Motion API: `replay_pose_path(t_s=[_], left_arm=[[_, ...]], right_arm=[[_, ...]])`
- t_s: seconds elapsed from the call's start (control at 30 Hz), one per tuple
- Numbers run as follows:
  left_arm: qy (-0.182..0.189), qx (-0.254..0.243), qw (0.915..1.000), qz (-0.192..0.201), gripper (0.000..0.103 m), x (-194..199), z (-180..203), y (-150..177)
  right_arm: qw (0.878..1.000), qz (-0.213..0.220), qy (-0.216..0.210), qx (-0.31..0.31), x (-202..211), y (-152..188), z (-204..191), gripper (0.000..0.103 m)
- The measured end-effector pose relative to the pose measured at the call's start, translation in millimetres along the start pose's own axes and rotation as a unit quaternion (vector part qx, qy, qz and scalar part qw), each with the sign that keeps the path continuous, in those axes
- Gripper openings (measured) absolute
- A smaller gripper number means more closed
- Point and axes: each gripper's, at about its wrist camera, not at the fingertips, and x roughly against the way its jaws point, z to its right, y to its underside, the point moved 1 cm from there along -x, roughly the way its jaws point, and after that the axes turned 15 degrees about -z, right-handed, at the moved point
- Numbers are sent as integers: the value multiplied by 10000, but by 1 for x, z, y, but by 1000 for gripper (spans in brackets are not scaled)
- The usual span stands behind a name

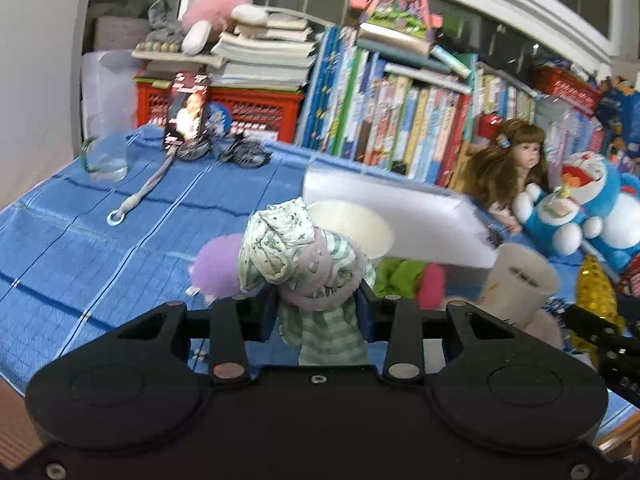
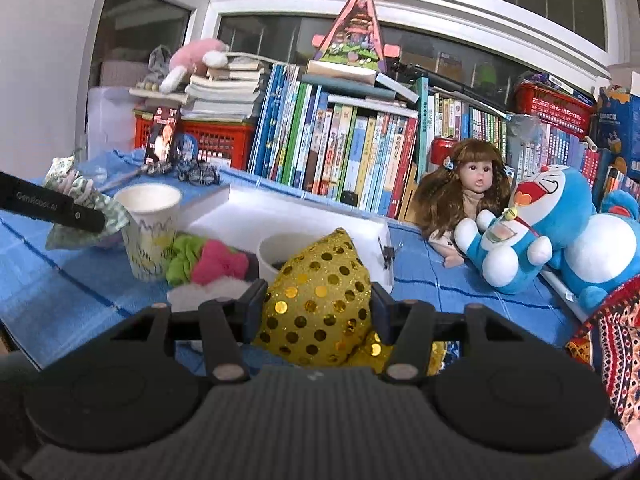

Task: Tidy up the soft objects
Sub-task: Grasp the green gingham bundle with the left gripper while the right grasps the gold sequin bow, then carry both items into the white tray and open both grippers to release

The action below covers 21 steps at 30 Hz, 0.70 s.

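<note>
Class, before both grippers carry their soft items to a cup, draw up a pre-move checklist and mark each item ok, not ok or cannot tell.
1. Left gripper clamps the green-and-white patterned cloth bundle: ok.
2. Right gripper clamps the gold sequinned fabric pouch: ok.
3. Both items lifted off the blue striped tablecloth: cannot tell.
4. White paper cup with squiggle pattern upright: ok.
5. That cup empty: cannot tell.

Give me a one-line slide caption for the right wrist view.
Right gripper clamps a gold sequinned fabric pouch above the blue cloth-covered table.
</note>
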Motion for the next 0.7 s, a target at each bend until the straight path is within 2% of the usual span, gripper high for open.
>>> replay_pose_path(t_s=[0.1, 0.33, 0.5, 0.7], left_arm=[[300, -52, 9995, 39, 36, 10, 6, -8], [529, -376, 9978, 128, 36, 19, 26, -36], [875, -515, 9948, -22, 36, 13, 39, -64], [1046, -678, 9920, -220, 36, -6, 54, -109]], right_arm=[[9995, 56, -171, -249, 3, -5, 10, 57], [9952, 148, -605, -761, 6, -27, 37, 57], [9924, 174, -745, -968, 1, -51, 55, 57], [9873, -67, -1024, -1211, -19, -88, 77, 57]])
